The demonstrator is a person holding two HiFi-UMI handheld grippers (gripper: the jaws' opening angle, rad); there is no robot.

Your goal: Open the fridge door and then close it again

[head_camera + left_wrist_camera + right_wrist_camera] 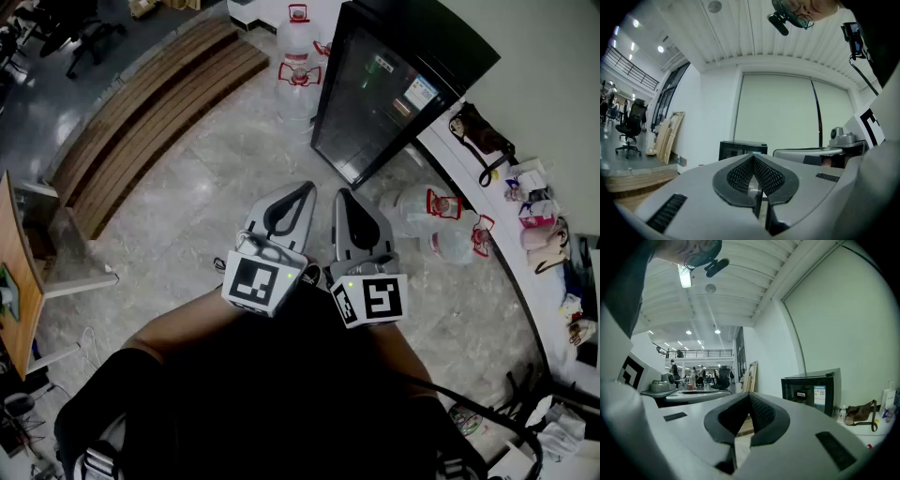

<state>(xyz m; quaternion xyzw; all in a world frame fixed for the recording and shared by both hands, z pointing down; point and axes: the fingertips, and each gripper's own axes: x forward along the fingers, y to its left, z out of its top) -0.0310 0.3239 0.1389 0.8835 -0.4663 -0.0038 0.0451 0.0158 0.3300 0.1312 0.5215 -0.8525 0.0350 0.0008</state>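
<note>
The black fridge (394, 89) with a glass door stands ahead by the wall, and its door looks closed. My left gripper (306, 191) and right gripper (341, 197) are held side by side over the floor, well short of the fridge, both level. The jaws of each meet at the tips with nothing between them. In the left gripper view the left gripper (753, 157) is shut, and the fridge (743, 149) shows small beyond it. In the right gripper view the right gripper (749, 397) is also shut, with the fridge (811, 392) farther off to its right.
Large water jugs (295, 70) stand left of the fridge, and others (441, 214) lie on the floor to its right. A curved white counter (469, 183) carries a brown bag (480, 131) and bottles. Wooden steps (150, 103) run at the far left, and a wooden table (14, 281) sits at the left edge.
</note>
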